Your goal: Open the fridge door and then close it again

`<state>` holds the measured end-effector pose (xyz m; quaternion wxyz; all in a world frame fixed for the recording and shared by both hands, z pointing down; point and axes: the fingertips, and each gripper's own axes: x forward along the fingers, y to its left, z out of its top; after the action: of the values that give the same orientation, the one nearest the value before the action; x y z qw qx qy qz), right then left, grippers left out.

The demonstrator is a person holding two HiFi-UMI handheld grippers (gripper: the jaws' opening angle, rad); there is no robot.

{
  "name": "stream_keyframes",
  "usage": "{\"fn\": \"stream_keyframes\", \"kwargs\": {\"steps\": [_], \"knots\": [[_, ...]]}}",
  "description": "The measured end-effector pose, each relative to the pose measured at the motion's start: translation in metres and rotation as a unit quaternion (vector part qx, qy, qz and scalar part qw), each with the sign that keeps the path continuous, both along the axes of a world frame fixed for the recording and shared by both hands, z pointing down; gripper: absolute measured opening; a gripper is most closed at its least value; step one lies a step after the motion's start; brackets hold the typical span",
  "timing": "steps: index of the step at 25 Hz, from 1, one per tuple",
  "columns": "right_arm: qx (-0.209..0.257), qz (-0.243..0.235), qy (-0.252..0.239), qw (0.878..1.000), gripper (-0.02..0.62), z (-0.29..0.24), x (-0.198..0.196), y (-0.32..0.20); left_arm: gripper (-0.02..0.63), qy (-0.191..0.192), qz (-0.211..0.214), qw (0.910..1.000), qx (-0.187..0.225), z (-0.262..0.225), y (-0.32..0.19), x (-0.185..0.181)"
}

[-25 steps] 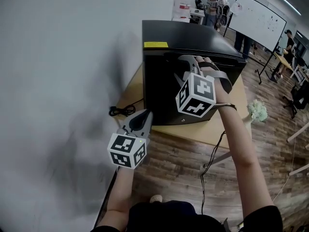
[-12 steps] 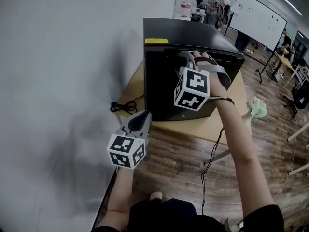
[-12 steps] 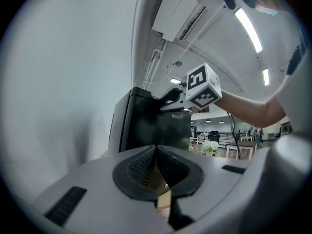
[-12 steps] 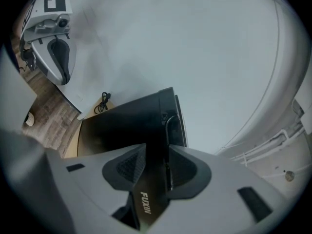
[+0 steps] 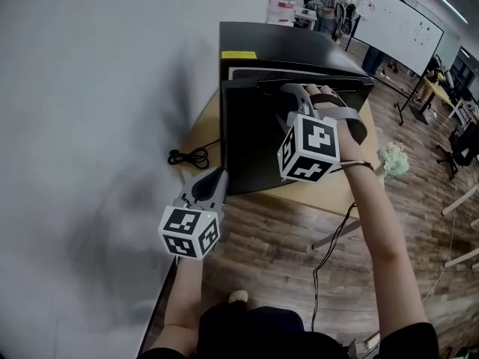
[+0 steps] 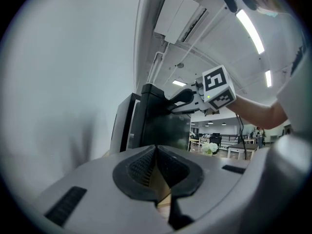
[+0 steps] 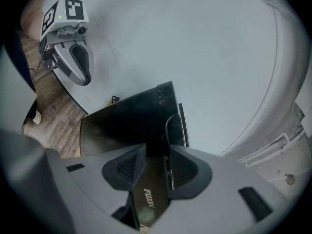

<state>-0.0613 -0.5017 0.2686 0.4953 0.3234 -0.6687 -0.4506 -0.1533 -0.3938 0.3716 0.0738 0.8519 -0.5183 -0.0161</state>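
Observation:
A small black fridge (image 5: 299, 47) stands on a wooden table (image 5: 329, 193) against the wall. Its door (image 5: 254, 140) is ajar, with a pale strip of the seal showing along the top gap. My right gripper (image 5: 290, 102) is shut on the door's top edge; in the right gripper view the pads (image 7: 131, 167) sit on either side of the black door panel (image 7: 126, 126). My left gripper (image 5: 215, 179) hangs shut and empty to the left of the fridge, near the wall. The left gripper view shows the fridge (image 6: 156, 126) edge-on, with the right gripper (image 6: 178, 97) on it.
A grey wall (image 5: 90, 88) runs along the left. A black cable (image 5: 187, 157) lies coiled on the table beside the fridge. A whiteboard (image 5: 400, 28), desks and people (image 5: 327, 6) are at the back right. A white bunch (image 5: 391, 158) sits past the table's right side.
The fridge door has swung out from the body, opening a gap along the top. My right gripper came toward me with it. My left gripper drifted slightly down and left.

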Motion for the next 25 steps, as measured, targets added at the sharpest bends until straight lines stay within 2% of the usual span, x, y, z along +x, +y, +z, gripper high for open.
{"fn": "stream_keyframes", "kwargs": {"steps": [12, 25], "knots": [[0.003, -0.020, -0.002, 1.000, 0.126, -0.003, 0.020, 0.036, 0.011, -0.007, -0.008, 0.9999, -0.011, -0.001, 0.044, 0.022], [0.011, -0.062, -0.002, 0.998, 0.132, 0.003, 0.067, 0.096, 0.011, -0.014, -0.017, 0.9996, -0.019, 0.010, 0.095, 0.069]]}}
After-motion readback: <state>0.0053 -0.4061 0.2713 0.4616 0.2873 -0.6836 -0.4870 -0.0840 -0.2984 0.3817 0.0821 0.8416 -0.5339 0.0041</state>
